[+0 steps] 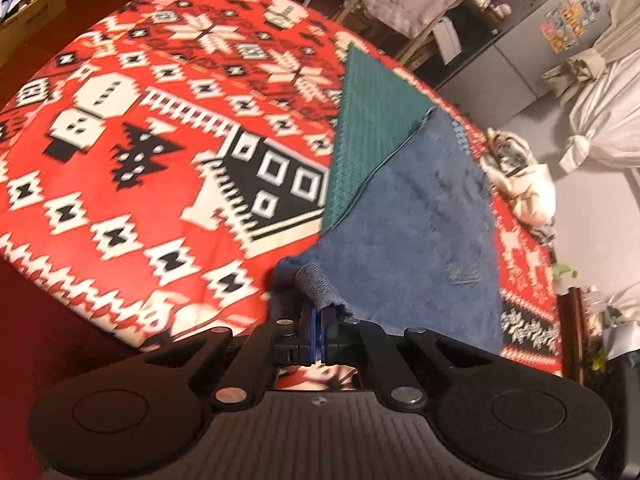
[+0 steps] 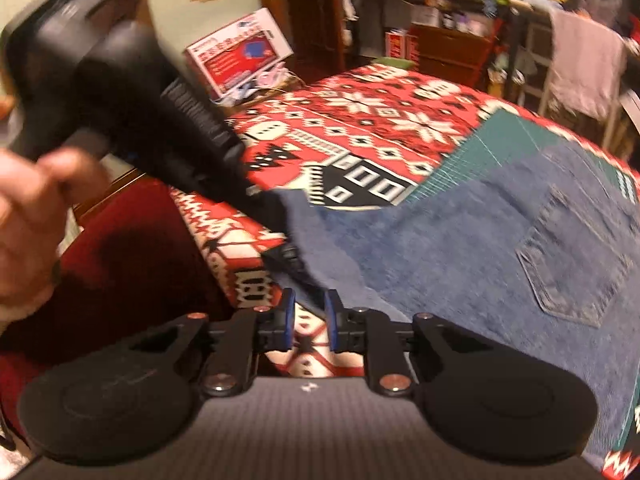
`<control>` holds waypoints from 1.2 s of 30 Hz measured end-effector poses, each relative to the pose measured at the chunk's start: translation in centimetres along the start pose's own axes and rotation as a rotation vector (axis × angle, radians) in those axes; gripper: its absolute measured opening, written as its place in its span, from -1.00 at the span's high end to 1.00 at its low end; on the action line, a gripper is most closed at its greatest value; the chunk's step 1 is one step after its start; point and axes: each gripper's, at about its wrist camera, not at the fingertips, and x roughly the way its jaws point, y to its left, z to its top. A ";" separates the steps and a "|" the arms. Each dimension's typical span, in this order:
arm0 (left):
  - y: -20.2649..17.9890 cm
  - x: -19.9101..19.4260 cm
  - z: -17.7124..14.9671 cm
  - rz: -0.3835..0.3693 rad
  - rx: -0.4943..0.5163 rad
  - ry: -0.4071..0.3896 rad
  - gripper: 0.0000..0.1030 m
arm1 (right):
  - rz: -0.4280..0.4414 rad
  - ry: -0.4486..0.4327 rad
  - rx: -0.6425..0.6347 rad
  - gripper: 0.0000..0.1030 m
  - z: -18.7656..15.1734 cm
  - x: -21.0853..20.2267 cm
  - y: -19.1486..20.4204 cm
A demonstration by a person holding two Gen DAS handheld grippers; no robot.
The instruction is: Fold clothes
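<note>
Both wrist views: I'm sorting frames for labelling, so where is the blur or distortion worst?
Left wrist view: the red patterned blanket is smeared, straight edges bow from fisheye, and the left gripper stays fairly crisp. Right wrist view: the hand and denim are streaked, under warm, dim lighting.

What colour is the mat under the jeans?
Dark green with a fine grid, the mat shows best in the left wrist view.
</note>
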 end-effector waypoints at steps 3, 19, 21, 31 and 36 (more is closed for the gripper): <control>0.0 -0.2 0.5 -0.029 -0.027 -0.007 0.96 | 0.009 0.001 -0.041 0.80 0.4 0.5 0.9; 1.2 0.0 1.0 -0.066 -0.063 -0.003 0.96 | -0.247 0.030 -0.624 0.83 -2.4 3.6 6.4; 1.3 0.0 1.0 -0.069 -0.065 -0.002 0.96 | -0.271 0.024 -0.653 0.82 -2.4 3.8 6.7; 1.6 0.0 1.0 -0.088 -0.078 0.004 0.96 | -0.341 0.014 -0.808 0.55 -2.9 5.9 7.8; 2.0 0.0 0.9 -0.099 -0.087 0.007 0.96 | -0.349 0.030 -0.853 0.49 -3.2 5.6 7.8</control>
